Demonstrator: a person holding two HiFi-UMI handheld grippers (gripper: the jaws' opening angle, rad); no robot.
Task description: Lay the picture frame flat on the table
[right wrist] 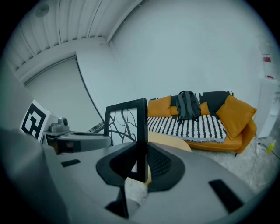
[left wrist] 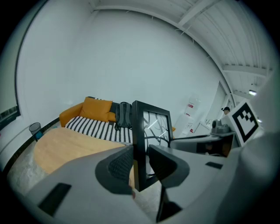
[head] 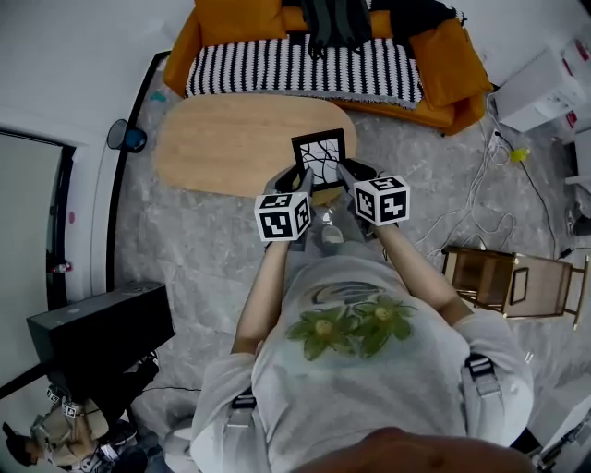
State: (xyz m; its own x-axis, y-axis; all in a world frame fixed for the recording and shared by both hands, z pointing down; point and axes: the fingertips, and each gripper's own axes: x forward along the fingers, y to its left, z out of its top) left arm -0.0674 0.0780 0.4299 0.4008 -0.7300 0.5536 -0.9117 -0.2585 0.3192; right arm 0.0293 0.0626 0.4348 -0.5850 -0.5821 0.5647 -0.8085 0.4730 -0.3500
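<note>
A black picture frame with a branch pattern on white is held upright in the air over the near right edge of the oval wooden table. My left gripper is shut on the frame's left side bar. My right gripper is shut on its right side bar. Each gripper view shows the frame edge-on between the pads, with the other gripper across from it. The frame's bottom edge hangs above the table edge and floor.
An orange sofa with a striped black-and-white cover and a dark backpack stands behind the table. A wooden chair is at the right, cables cross the grey floor, and a black box sits at the left.
</note>
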